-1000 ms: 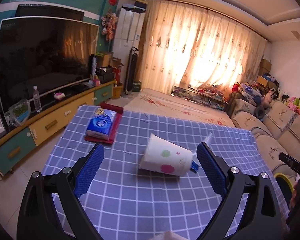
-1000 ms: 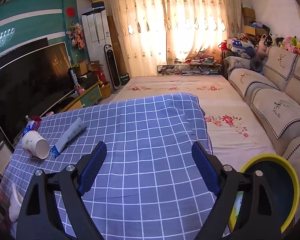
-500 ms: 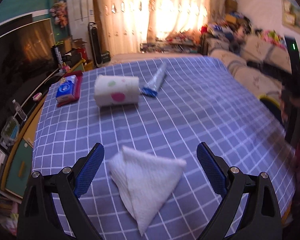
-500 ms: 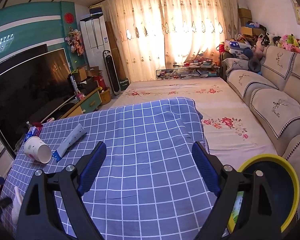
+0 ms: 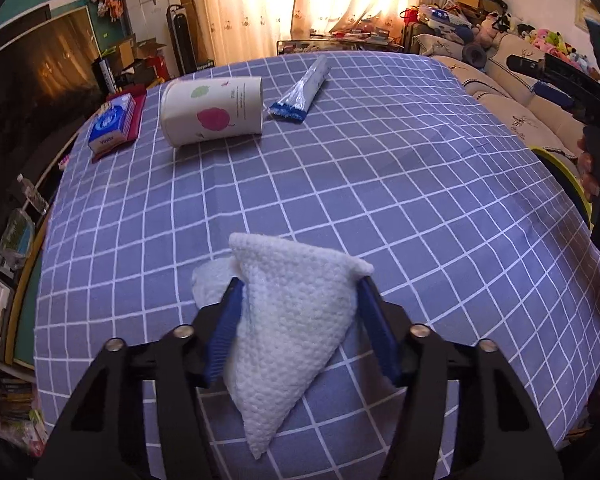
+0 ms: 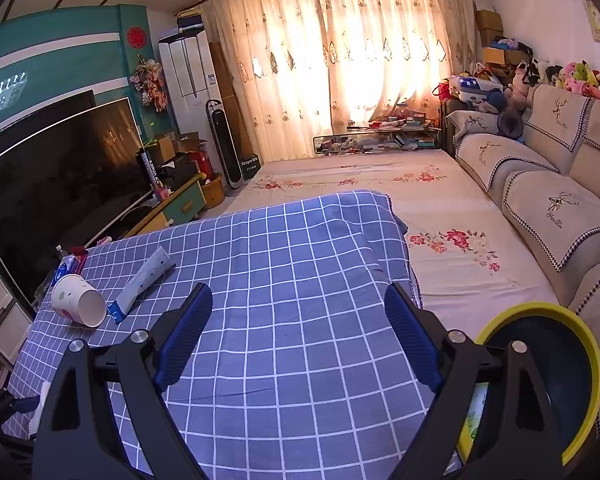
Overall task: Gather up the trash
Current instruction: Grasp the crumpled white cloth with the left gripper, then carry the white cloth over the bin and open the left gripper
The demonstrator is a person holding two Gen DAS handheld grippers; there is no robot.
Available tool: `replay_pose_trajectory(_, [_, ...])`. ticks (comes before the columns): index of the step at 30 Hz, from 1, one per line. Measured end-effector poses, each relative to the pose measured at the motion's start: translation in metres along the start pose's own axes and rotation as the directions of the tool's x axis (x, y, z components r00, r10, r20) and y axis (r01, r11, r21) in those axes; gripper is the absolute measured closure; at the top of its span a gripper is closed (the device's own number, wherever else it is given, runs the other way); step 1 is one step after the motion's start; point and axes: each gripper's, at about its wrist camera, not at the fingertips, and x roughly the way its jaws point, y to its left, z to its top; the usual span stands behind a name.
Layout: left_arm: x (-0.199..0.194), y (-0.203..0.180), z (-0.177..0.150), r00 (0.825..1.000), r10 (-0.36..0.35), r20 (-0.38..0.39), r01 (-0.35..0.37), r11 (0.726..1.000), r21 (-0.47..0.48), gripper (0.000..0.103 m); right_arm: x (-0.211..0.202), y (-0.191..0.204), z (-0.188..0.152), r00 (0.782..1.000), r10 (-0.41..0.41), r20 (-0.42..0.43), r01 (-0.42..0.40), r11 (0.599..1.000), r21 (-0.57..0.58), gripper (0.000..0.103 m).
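Dimpled paper napkin [image 5: 296, 320], matt checked cloth [image 5: 380, 184]

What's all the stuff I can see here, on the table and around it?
Napkin: 1, white, near table edge, between left tongs' pads.
Cup: 1, white with fruit print, on its side, far end.
Tube: 1, silver-blue, flat, beside cup.
Tissue pack: 1, blue, far corner.
Cloth: 1, blue check, covers table.
Bin: 1, yellow rim, beside table.
TV: 1, black, by wall.
Sofa: 1, beige.
Left tongs: just been closing, pads touching napkin.
Right tongs: open, nothing between.
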Motion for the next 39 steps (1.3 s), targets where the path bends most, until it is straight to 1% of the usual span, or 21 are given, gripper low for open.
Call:
replay_pose_trajectory(1, [0.000, -0.001, 0.000, 1.000, 0.005, 0.005, -0.005, 1.000, -0.001, 0.051, 0.000, 0.000, 0.000, 1.000, 0.001, -0.001, -0.001, 1.000, 0.000, 0.020])
replay_pose_trajectory(3, [-0.001, -0.003, 0.000, 1.000, 0.001, 0.009, -0.001, 1.000, 0.002, 0.065, 0.000, -0.001, 0.000, 1.000, 0.002, -0.002, -0.002, 1.000, 0.000, 0.020])
replay_pose_trajectory(4, [-0.002, -0.003, 0.001, 1.000, -0.006, 0.010, 0.006, 1.000, 0.001, 0.071, -0.001, -0.001, 0.000, 1.000, 0.003, -0.001, -0.003, 1.000, 0.001, 0.020])
replay_pose_trajectory(5, [-0.002, -0.004, 0.001, 1.000, -0.015, 0.009, 0.015, 1.000, 0.000, 0.080, -0.001, -0.001, 0.000, 1.000, 0.003, 0.001, -0.003, 1.000, 0.003, 0.020])
replay_pose_trajectory(6, [-0.003, -0.006, 0.002, 1.000, -0.020, 0.009, 0.020, 1.000, 0.001, 0.084, -0.001, -0.001, 0.000, 1.000, 0.002, 0.003, -0.002, 1.000, 0.003, 0.020])
replay_pose_trajectory(8, [-0.004, -0.011, 0.003, 1.000, -0.017, 0.012, 0.017, 1.000, 0.014, 0.090, -0.002, -0.002, -0.001, 1.000, 0.000, 0.009, 0.000, 1.000, 0.009, 0.020])
replay_pose_trajectory(11, [-0.007, -0.019, 0.007, 0.999, -0.034, 0.015, 0.034, 0.999, 0.020, 0.092, -0.003, -0.005, -0.001, 1.000, -0.003, 0.016, 0.002, 1.000, 0.024, 0.019])
replay_pose_trajectory(14, [-0.011, -0.028, 0.014, 0.997, -0.065, 0.030, 0.064, 0.997, 0.033, 0.093, -0.005, -0.008, 0.000, 1.000, -0.006, 0.021, 0.005, 0.999, 0.036, 0.019])
replay_pose_trajectory(18, [-0.016, -0.051, 0.027, 0.994, -0.100, 0.049, 0.096, 0.992, 0.080, 0.093, -0.009, -0.011, 0.002, 0.999, -0.018, 0.038, 0.017, 0.999, 0.045, 0.019])
replay_pose_trajectory(23, [-0.018, -0.089, 0.049, 0.984, -0.166, 0.060, 0.155, 0.975, 0.160, 0.093, -0.025, -0.025, 0.009, 0.994, -0.056, 0.096, 0.048, 0.995, 0.082, 0.019])
replay_pose_trajectory(27, [-0.016, -0.136, 0.071, 0.970, -0.235, 0.054, 0.214, 0.942, 0.259, 0.093, -0.054, -0.053, 0.017, 0.985, -0.096, 0.145, 0.075, 0.987, 0.144, 0.019])
replay_pose_trajectory(30, [-0.014, -0.176, 0.087, 0.958, -0.284, 0.041, 0.254, 0.904, 0.344, 0.093, -0.080, -0.076, 0.018, 0.971, -0.169, 0.172, 0.143, 0.978, 0.153, 0.017])
replay_pose_trajectory(33, [-0.011, -0.221, 0.104, 0.939, -0.344, 0.021, 0.305, 0.857, 0.415, 0.093, -0.112, -0.104, 0.011, 0.945, -0.262, 0.196, 0.228, 0.957, 0.177, 0.017])
replay_pose_trajectory(34, [-0.009, -0.232, 0.107, 0.934, -0.358, 0.016, 0.317, 0.847, 0.427, 0.093, -0.125, -0.117, 0.005, 0.932, -0.301, 0.201, 0.264, 0.945, 0.193, 0.017])
replay_pose_trajectory(35, [-0.006, -0.248, 0.114, 0.925, -0.380, 0.003, 0.339, 0.829, 0.445, 0.093, -0.134, -0.126, 0.001, 0.924, -0.326, 0.202, 0.285, 0.936, 0.207, 0.017])
replay_pose_trajectory(37, [0.000, -0.274, 0.123, 0.911, -0.413, -0.026, 0.377, 0.802, 0.464, 0.093, -0.156, -0.151, -0.012, 0.902, -0.385, 0.196, 0.334, 0.909, 0.248, 0.017])
replay_pose_trajectory(38, [0.004, -0.292, 0.129, 0.899, -0.435, -0.051, 0.405, 0.782, 0.474, 0.093, -0.164, -0.162, -0.020, 0.894, -0.406, 0.188, 0.351, 0.897, 0.267, 0.017])
replay_pose_trajectory(39, [0.006, -0.305, 0.132, 0.891, -0.449, -0.067, 0.423, 0.769, 0.479, 0.093, -0.170, -0.172, -0.025, 0.889, -0.420, 0.180, 0.363, 0.888, 0.282, 0.017])
